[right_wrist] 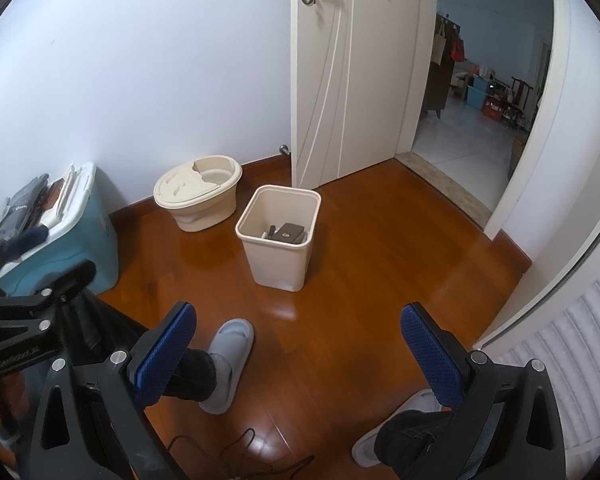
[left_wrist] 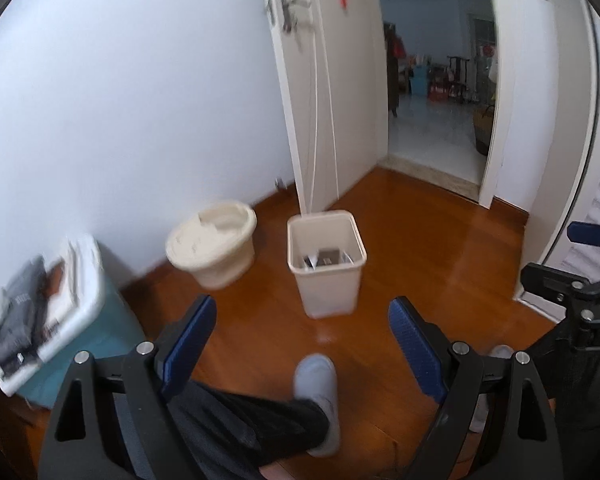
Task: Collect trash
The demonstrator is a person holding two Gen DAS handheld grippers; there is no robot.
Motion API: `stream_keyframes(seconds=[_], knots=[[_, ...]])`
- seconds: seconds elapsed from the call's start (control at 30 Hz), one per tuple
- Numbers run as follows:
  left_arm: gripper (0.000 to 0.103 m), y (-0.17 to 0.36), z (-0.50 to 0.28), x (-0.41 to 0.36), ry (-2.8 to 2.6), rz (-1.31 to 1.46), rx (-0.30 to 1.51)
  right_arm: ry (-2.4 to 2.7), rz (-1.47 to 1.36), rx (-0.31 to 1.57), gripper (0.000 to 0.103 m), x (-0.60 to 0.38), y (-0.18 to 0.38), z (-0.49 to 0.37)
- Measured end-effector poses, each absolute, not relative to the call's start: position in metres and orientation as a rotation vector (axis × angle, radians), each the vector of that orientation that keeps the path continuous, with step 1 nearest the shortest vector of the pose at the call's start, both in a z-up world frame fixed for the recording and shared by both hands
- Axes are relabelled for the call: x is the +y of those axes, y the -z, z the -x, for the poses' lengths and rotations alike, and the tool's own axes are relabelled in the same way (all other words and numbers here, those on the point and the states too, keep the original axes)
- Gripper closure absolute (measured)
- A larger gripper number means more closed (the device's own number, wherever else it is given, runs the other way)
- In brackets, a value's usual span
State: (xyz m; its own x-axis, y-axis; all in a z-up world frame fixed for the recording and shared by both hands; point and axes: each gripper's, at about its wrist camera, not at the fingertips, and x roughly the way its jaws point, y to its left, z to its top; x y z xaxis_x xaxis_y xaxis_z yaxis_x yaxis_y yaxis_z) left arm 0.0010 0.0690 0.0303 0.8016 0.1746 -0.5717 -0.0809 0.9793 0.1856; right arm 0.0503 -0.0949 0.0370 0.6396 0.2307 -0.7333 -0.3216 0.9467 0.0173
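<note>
Left gripper (left_wrist: 302, 326): fingers spread wide, nothing between them; blue pads (left_wrist: 192, 336) facing inward; held above the floor, aimed toward the bin.
Right gripper (right_wrist: 298, 338): fingers likewise parted and empty; blue pads (right_wrist: 168, 354) visible on both; seen also at the right edge of the left wrist view (left_wrist: 580, 280).
Bin (right_wrist: 278, 236): beige, square-mouthed, upright on the floor just in front of the open door; also centred in the left wrist view (left_wrist: 326, 264).
Trash (right_wrist: 286, 234): dark flat item with some pale scraps lying at the bottom of the bin — kind cannot be told; visible from the left as well (left_wrist: 326, 258).
Tub (right_wrist: 198, 192): cream, round, lidded, standing near the wall, just left of the bin and apart from it.
Box (right_wrist: 88, 240): teal with a white lid, against the wall at far left; dark and pale folded items stacked on top.
Floor (right_wrist: 380, 260): glossy brown wood; thin dark cord lying near the bottom edge of the right wrist view.
Door (right_wrist: 352, 80): white, swung open, metal handle near its top; tiled room beyond the threshold.
Feet (right_wrist: 230, 364): pale slippers, dark trousers — one foot between the right gripper's fingers in view, the other under its right finger.
</note>
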Motion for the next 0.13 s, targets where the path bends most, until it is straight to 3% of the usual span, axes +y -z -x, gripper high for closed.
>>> stream_keyframes(seconds=[0.13], knots=[[0.011, -0.0262, -0.0087, 0.0623, -0.128, -0.191, 0.679, -0.322, 0.117, 0.825, 0.0, -0.0984, -0.0356, -0.0535]])
